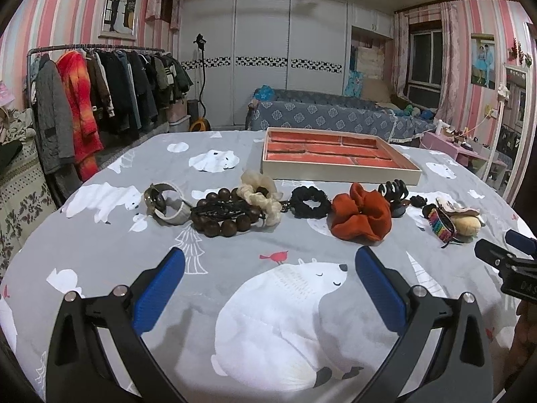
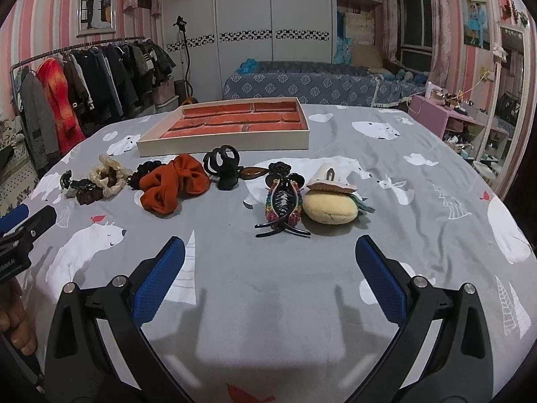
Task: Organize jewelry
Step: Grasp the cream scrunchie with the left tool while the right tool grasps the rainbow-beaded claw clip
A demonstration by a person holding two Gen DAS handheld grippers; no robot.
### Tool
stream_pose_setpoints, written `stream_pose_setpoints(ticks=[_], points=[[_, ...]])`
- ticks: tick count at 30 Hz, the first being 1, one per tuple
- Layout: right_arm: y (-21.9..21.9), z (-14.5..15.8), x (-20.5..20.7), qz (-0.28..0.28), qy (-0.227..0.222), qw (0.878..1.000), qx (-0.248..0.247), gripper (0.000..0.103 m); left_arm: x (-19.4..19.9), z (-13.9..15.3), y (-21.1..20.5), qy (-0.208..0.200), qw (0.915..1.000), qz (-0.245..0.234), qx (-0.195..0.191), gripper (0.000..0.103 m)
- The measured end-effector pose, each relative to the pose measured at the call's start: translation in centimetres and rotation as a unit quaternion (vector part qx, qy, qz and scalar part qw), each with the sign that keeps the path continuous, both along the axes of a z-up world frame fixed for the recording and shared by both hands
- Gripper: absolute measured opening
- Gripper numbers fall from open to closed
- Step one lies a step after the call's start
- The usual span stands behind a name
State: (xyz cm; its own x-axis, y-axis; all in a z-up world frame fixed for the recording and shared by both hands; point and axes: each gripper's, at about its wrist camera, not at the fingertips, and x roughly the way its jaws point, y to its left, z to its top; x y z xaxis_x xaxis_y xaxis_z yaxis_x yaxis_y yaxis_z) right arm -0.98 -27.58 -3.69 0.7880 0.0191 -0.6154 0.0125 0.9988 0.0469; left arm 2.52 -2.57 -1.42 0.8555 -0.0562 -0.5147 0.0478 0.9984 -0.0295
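Observation:
A row of accessories lies on the grey bear-print bedspread (image 1: 235, 255): a watch (image 1: 164, 205), a brown bead bracelet (image 1: 223, 216), a cream scrunchie (image 1: 260, 198), a black scrunchie (image 1: 308, 203), an orange scrunchie (image 1: 362, 216) (image 2: 171, 184), a black claw clip (image 2: 223, 164), a rainbow claw clip (image 2: 282, 206) and a yellow plush clip (image 2: 330, 208). Behind them sits the tray (image 1: 335, 174) (image 2: 228, 143) with orange compartments. My left gripper (image 1: 270, 277) is open, short of the row. My right gripper (image 2: 270, 277) is open too, just before the rainbow clip.
A clothes rack (image 1: 97, 87) stands to the left, a blue-covered sofa (image 1: 322, 114) behind the bed, a pink table (image 2: 449, 117) and mirror to the right. A hand (image 2: 16, 322) holds the left gripper at the right wrist view's left edge.

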Motion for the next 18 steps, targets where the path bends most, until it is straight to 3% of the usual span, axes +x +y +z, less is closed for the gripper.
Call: stream_pose_setpoints(ticks=[8, 13, 18], points=[[-0.2, -1.1, 3.3, 0.001, 0.04, 0.999, 0.013, 0.085, 2.1, 0.5, 0.1, 0.005, 0.9999, 0.006, -0.009, 0.099], [-0.6, -2.5, 6.4, 0.007, 0.088, 0.995, 0.038, 0.073, 3.9, 0.5, -0.1, 0.02, 0.9996, -0.004, -0.018, 0.099], [-1.3, -3.4, 9.0, -0.01, 0.119, 0.993, 0.023, 0.072, 5.9, 0.9, -0.3, 0.021, 0.9998, -0.005, 0.001, 0.099]])
